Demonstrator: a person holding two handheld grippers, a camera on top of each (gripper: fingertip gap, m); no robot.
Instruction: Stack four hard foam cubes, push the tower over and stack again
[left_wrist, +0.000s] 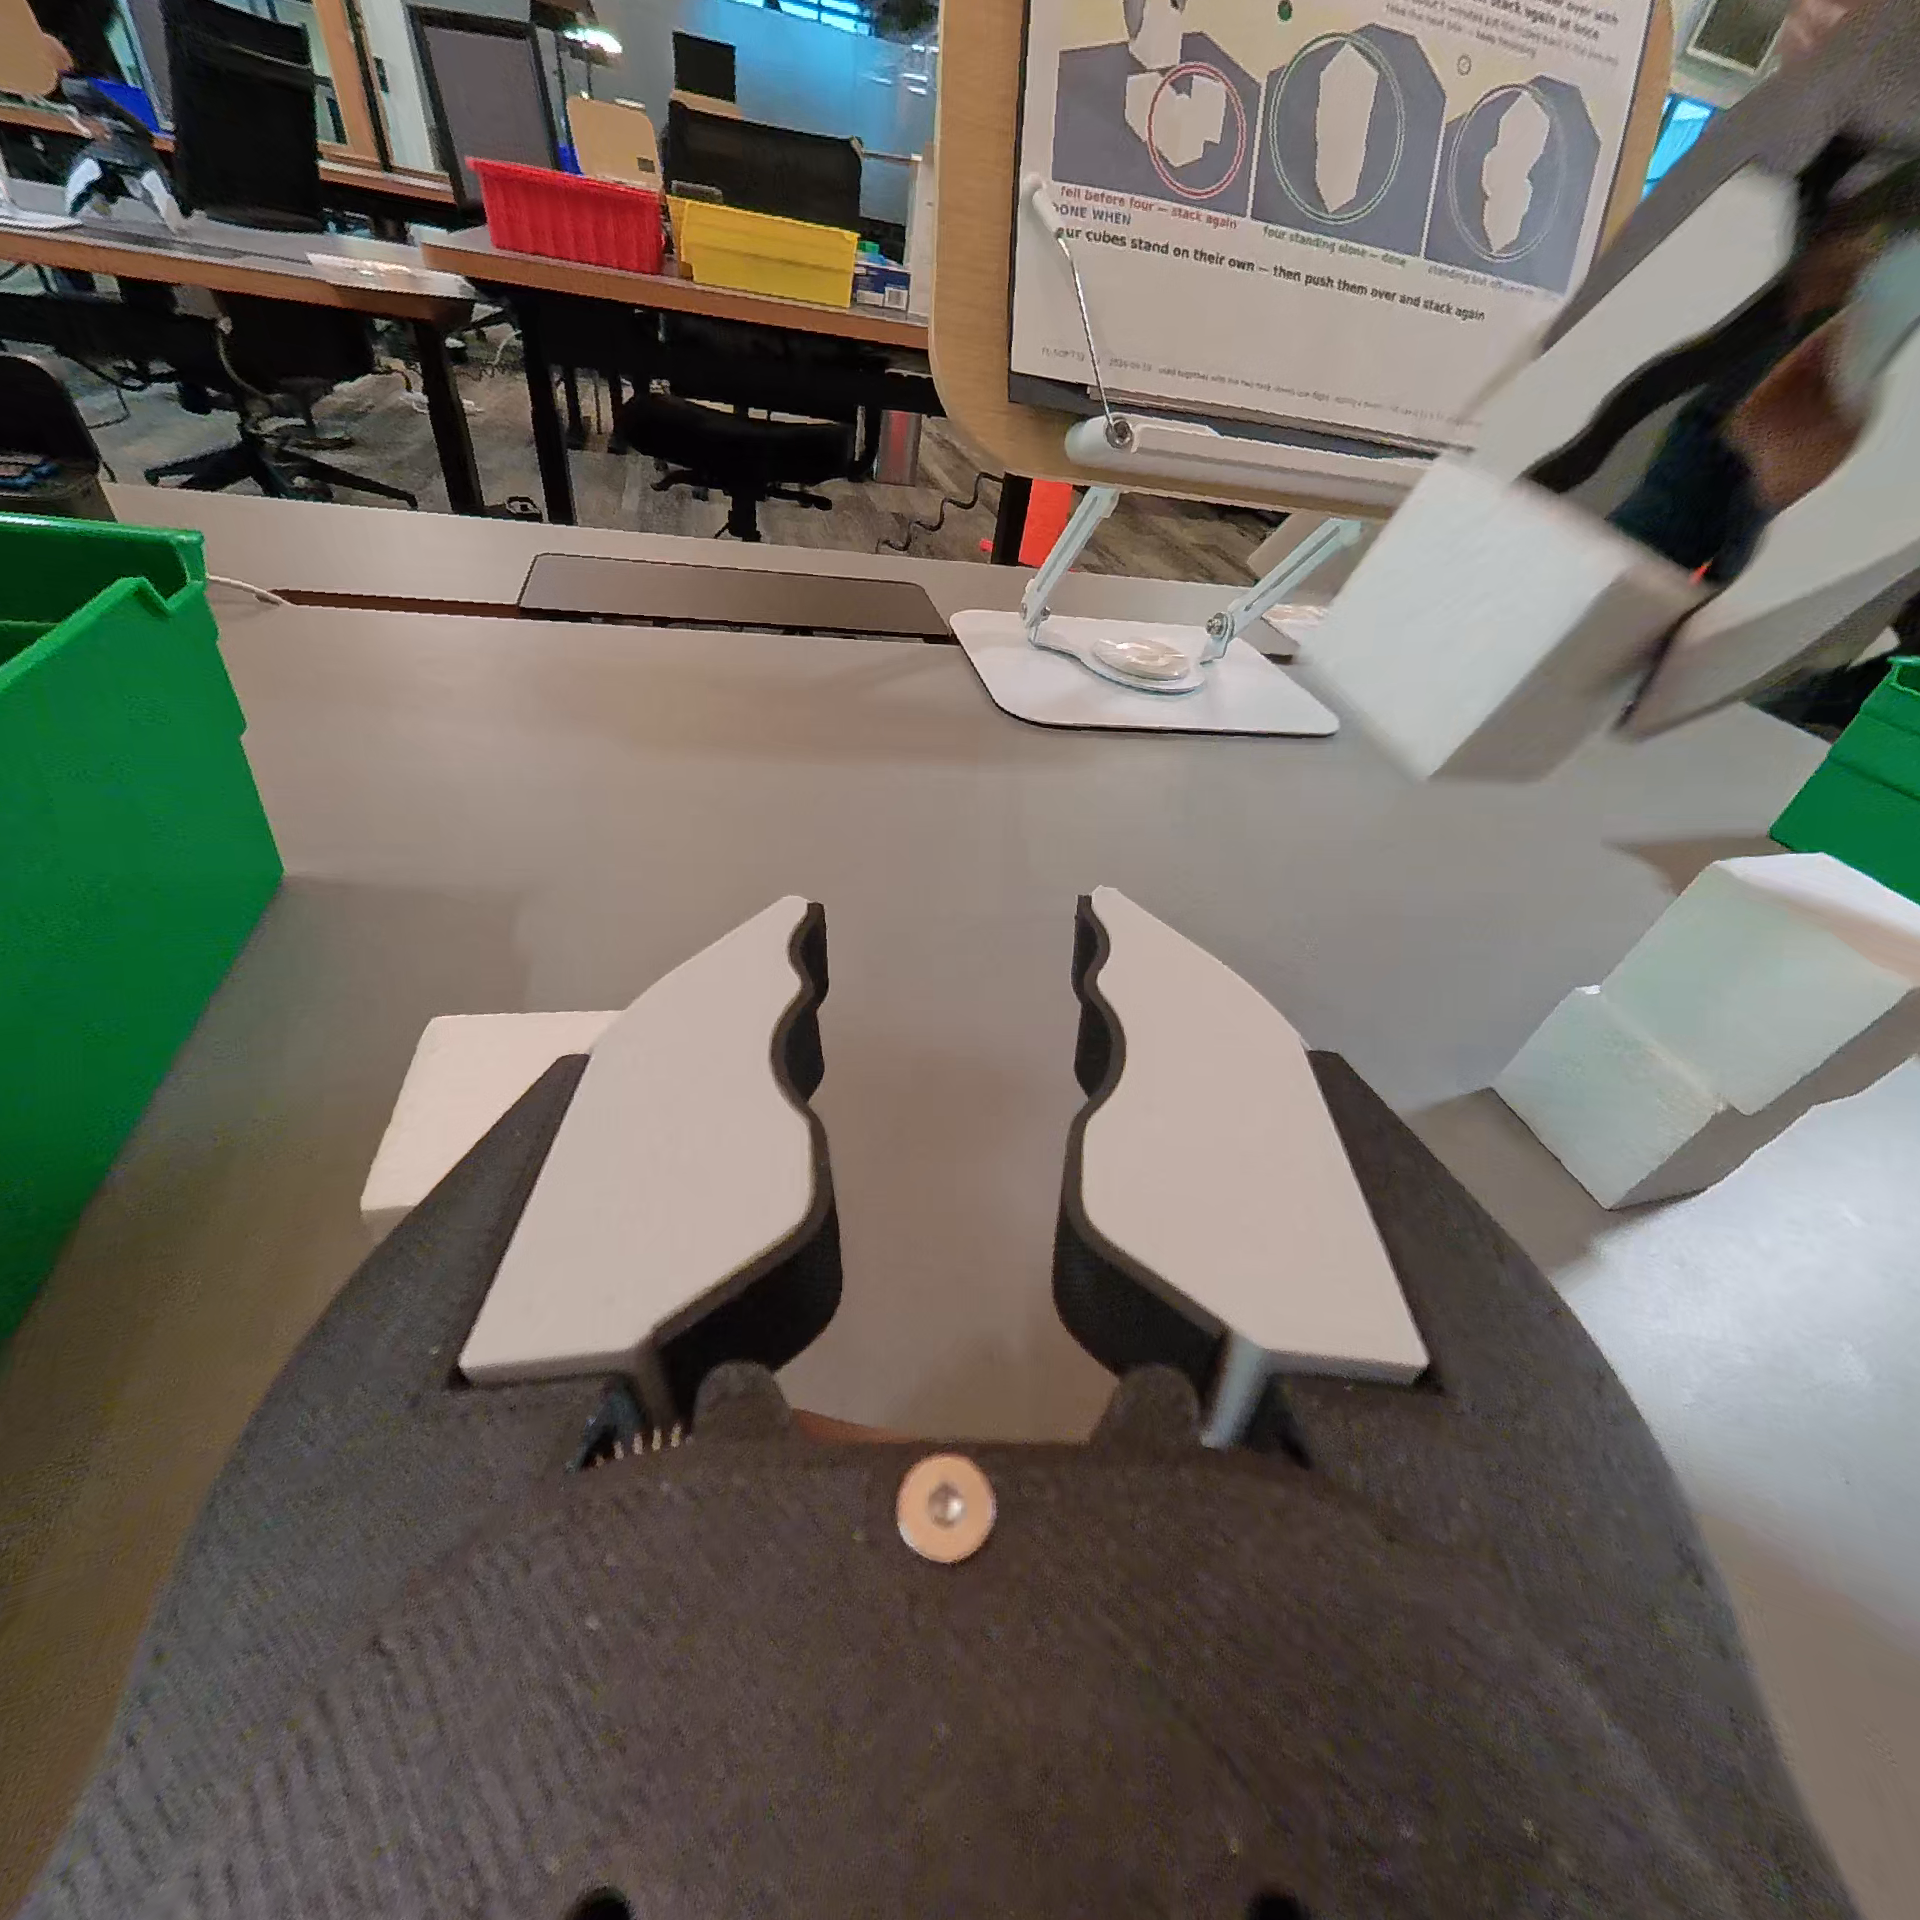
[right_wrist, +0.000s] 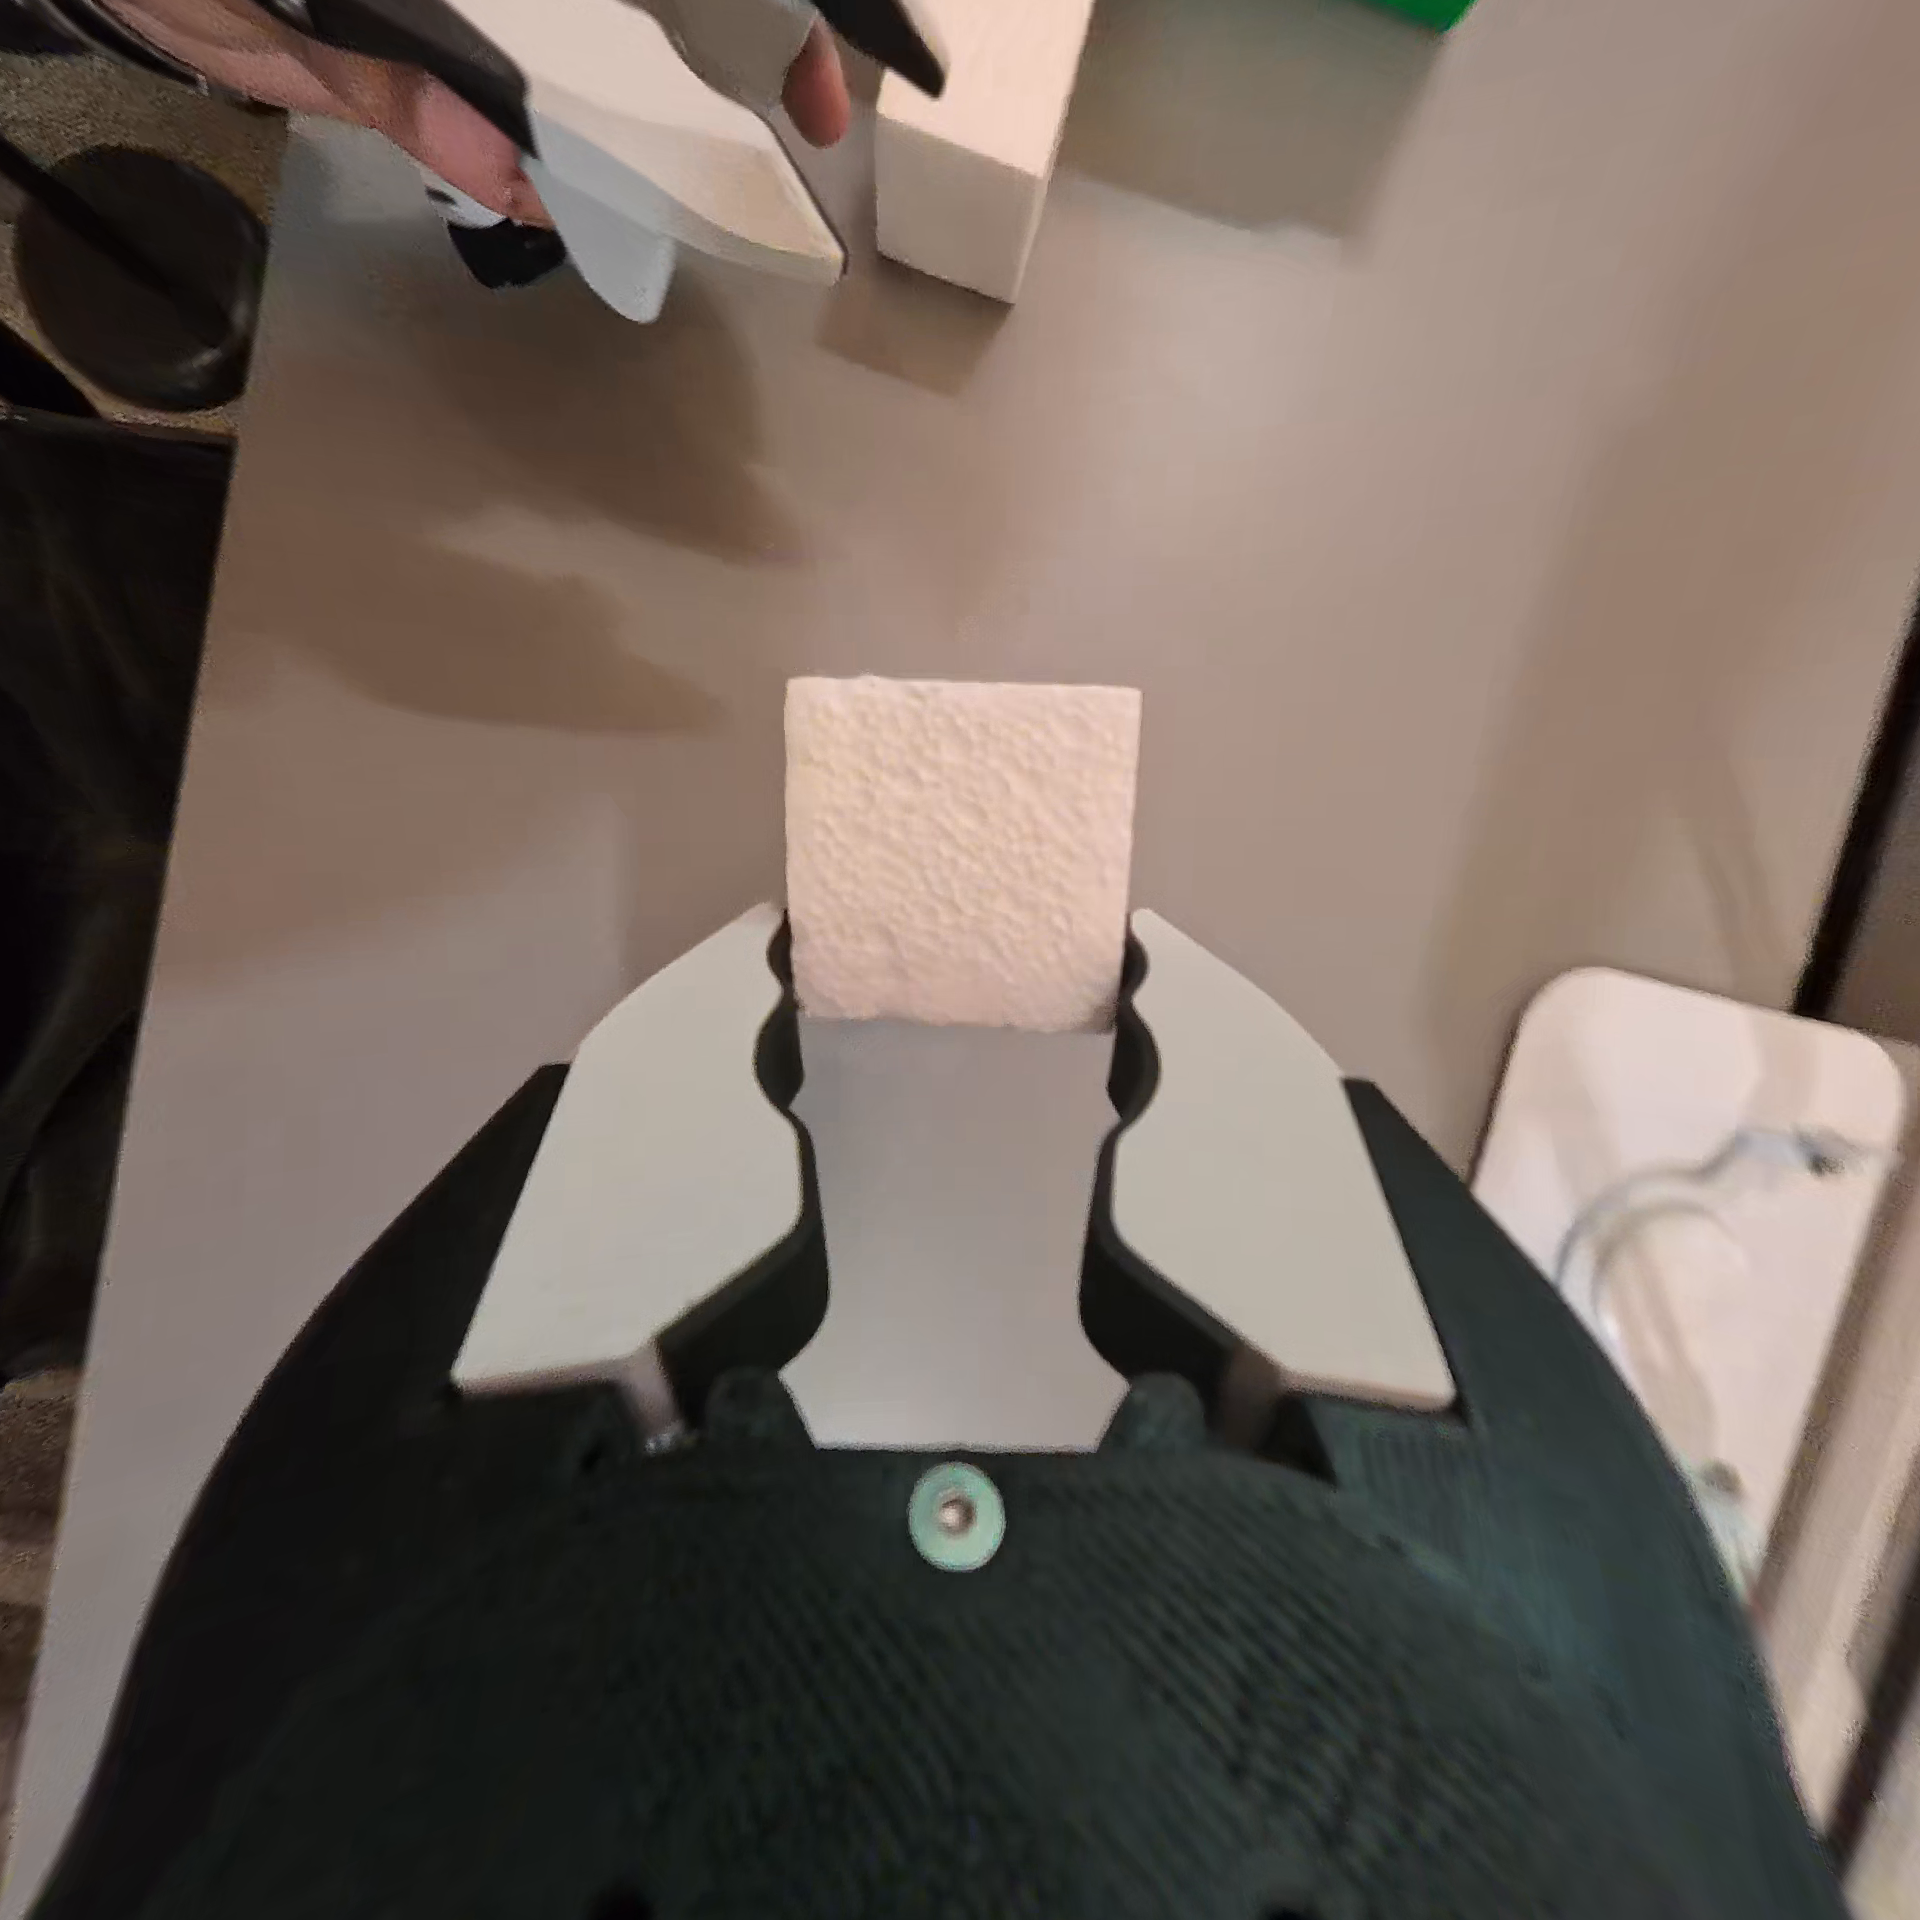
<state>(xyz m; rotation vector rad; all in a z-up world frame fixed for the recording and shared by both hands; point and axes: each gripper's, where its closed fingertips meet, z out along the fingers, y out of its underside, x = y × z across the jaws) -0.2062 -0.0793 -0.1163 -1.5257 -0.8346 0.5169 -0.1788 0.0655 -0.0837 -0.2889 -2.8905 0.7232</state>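
My right gripper (right_wrist: 956, 925) is shut on a white foam cube (right_wrist: 956, 842) and holds it in the air above the grey table (right_wrist: 1351, 623). In the left wrist view this gripper (left_wrist: 1569, 582) and its cube (left_wrist: 1455, 665) hang at the upper right. My left gripper (left_wrist: 951, 914) is open and empty, low over the table. A second cube (left_wrist: 468, 1091) lies just left of it, partly hidden by the left finger; it also shows in the right wrist view (right_wrist: 966, 156). Two more cubes (left_wrist: 1714, 1029) lie touching each other at the right, not in a neat stack.
A green bin (left_wrist: 114, 831) stands at the left and another green bin (left_wrist: 1860, 790) at the far right. A document stand (left_wrist: 1143, 675) with a printed sheet (left_wrist: 1299, 208) stands at the back. The table's edge (right_wrist: 223, 623) runs along the left in the right wrist view. My hands' fingertips stand some 15 cm from each other.
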